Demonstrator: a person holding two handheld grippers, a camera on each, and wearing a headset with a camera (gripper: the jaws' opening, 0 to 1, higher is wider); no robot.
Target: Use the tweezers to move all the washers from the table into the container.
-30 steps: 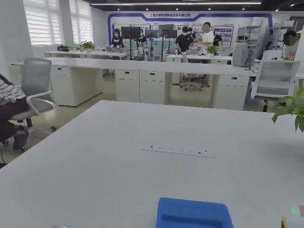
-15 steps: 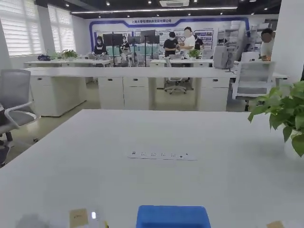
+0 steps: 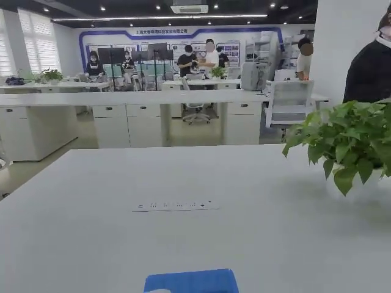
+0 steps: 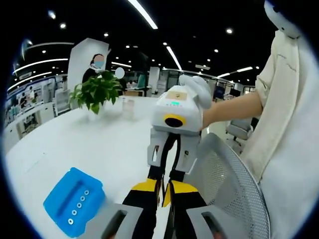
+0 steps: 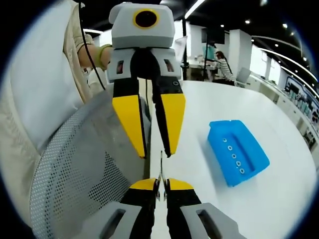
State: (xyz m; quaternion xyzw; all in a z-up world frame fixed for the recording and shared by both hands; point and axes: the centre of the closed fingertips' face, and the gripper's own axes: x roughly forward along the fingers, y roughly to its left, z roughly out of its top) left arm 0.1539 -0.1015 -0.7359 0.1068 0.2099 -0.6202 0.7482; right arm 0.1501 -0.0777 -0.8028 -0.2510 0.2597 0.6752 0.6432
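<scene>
— Where are the washers [image 5: 233,155]?
— In a row in the blue container [image 5: 251,152], by the worktop's [image 3: 256,220] near edge.
— The claws?
— Right gripper [image 5: 160,188] pinches thin tweezers [image 5: 160,172], I think. Left gripper [image 5: 154,149] shows a narrow gap; I cannot tell.
— Handling?
— Tiny, light, slick rings. Nip one by its rim, gently, or it may flick away.

Washers in tray
Five small metal ring washers [image 5: 233,155] sit in a row in the flat blue plastic tray [image 5: 250,149]; thin metal tweezers [image 5: 160,170] are pinched in the right gripper [image 5: 160,183].
</scene>
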